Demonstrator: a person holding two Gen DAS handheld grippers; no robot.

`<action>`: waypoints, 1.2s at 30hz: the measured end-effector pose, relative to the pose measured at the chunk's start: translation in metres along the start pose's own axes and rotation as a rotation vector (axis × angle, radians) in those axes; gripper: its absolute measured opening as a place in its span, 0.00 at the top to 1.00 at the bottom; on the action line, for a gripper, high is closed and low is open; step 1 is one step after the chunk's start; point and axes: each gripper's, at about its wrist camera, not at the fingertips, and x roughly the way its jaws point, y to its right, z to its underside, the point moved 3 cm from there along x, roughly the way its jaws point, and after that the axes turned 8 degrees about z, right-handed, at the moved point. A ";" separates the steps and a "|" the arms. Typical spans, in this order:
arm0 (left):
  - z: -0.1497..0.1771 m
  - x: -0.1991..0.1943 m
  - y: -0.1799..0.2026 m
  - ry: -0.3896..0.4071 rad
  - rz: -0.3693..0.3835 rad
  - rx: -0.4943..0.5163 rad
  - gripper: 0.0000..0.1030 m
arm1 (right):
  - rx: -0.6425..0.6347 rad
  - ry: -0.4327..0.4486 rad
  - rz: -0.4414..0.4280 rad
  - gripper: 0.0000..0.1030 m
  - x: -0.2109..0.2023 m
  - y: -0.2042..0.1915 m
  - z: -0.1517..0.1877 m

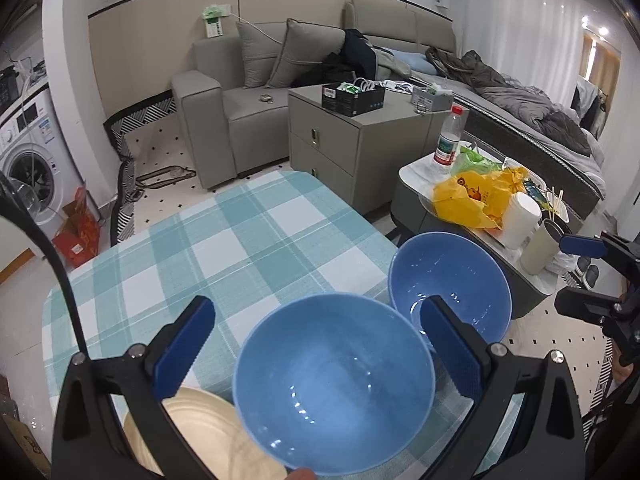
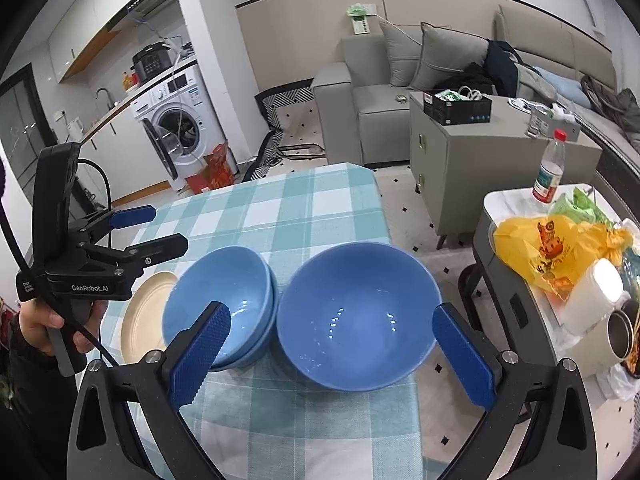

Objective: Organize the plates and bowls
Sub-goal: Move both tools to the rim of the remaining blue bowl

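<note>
The single blue bowl (image 2: 356, 320) is framed between the spread fingers of the right gripper (image 2: 334, 354); the left gripper (image 2: 162, 228), also spread, is held beside the stacked bowls (image 2: 220, 308).

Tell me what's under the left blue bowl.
The left blue bowl sits nested in another blue bowl, only its rim showing. The checked tablecloth beneath is covered.
</note>
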 end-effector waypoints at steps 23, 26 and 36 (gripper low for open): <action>-0.028 0.092 0.054 -0.135 0.030 0.116 0.00 | 0.106 -0.085 0.007 0.01 0.049 0.045 0.020; -0.027 0.104 0.056 -0.154 0.021 0.125 0.00 | 0.106 -0.102 0.009 0.01 0.058 0.046 0.024; -0.021 0.134 0.056 -0.206 0.024 0.129 0.00 | 0.138 -0.148 -0.004 0.13 0.082 0.053 0.035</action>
